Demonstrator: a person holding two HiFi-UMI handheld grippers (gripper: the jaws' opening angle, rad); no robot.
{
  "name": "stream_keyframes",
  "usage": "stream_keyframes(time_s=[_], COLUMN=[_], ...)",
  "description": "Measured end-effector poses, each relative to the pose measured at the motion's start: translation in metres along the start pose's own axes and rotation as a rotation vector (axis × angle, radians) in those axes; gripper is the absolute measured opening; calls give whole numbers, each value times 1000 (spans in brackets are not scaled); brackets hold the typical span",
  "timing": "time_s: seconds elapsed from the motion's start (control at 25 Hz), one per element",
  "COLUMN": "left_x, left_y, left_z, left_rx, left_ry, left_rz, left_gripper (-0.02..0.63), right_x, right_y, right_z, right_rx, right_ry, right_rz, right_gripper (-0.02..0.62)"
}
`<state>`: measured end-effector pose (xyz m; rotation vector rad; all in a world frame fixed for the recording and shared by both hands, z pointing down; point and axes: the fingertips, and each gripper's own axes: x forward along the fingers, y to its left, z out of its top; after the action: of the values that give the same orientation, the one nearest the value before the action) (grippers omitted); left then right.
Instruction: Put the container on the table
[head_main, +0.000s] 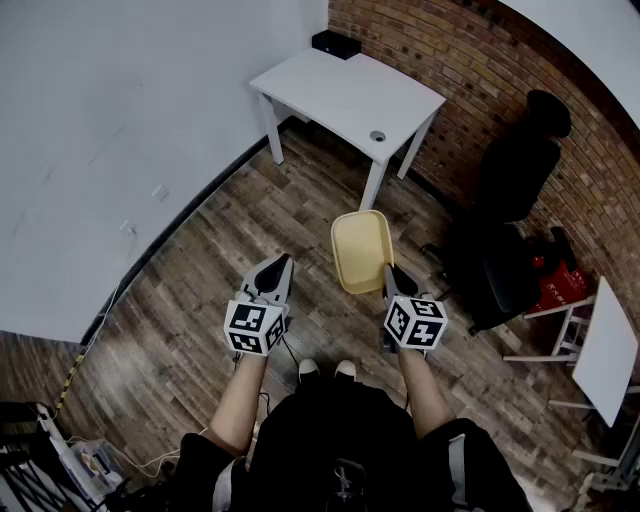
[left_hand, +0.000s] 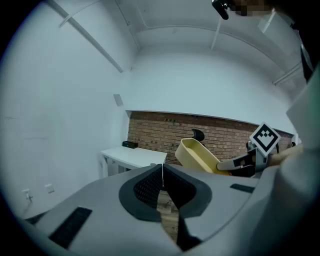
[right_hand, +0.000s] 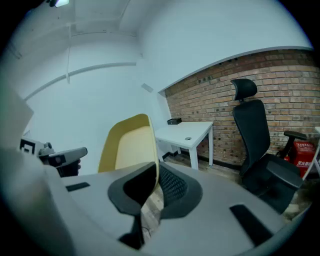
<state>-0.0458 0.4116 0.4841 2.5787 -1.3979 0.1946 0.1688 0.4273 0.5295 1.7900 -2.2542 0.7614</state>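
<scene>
Yellow container (right_hand: 127, 145) wall is pinched between the closed jaws of the right gripper (right_hand: 156, 174). The strip of wall under the dark pads is covered by them, and the near end of the tub is cut off behind the gripper body. The container is held off the ground and tilted, its open inside visible from above. It hangs over the wooden floor (head_main: 190, 290), well apart from the white table (head_main: 350, 90).

The jaws of the left gripper (left_hand: 162, 175) are pressed together with nothing between them. Only a hairline seam is seen at the tips, with a sliver of floor below. In the head view both grippers are held out in front of the person, and the left one is beside the container without touching it.

On the table a small round object (head_main: 377, 136) is seen near the front edge, too small to be identified. A black box (head_main: 335, 43) lies at the far corner, against the brick wall (head_main: 450, 60). A black office chair (head_main: 515, 190) stands to the right of the table. Beside it a red object (head_main: 560, 282) is partly hidden and cannot be made out. A second white surface (head_main: 608, 350) is cut off at the right edge.
</scene>
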Motion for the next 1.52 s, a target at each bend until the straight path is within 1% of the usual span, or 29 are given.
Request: stream_keyframes(time_s=[0.32,0.72,0.92,1.28,1.52], left_x=[-7,-8,-13,-10,-8], left_y=[-1,-9,-17,-36,-59], left_z=[0,-4,-10,-4,-4], left_rx=[1,11,6,16,24], left_ry=[3,8,25,16,7], left_rz=[7,0,2,16,36], left_gripper=[18,18,18,18,18], right_x=[-6,-13,-22,-32,-42], right_y=[5,-7,-13,-26,-43], right_z=[-2,-4,-12,-11,-12], right_rx=[-4,20,33,32,26], right_ry=[6,12,29,31,32], right_rz=[-11,-28,-31,-12,15], right_gripper=[35,35,35,35,35])
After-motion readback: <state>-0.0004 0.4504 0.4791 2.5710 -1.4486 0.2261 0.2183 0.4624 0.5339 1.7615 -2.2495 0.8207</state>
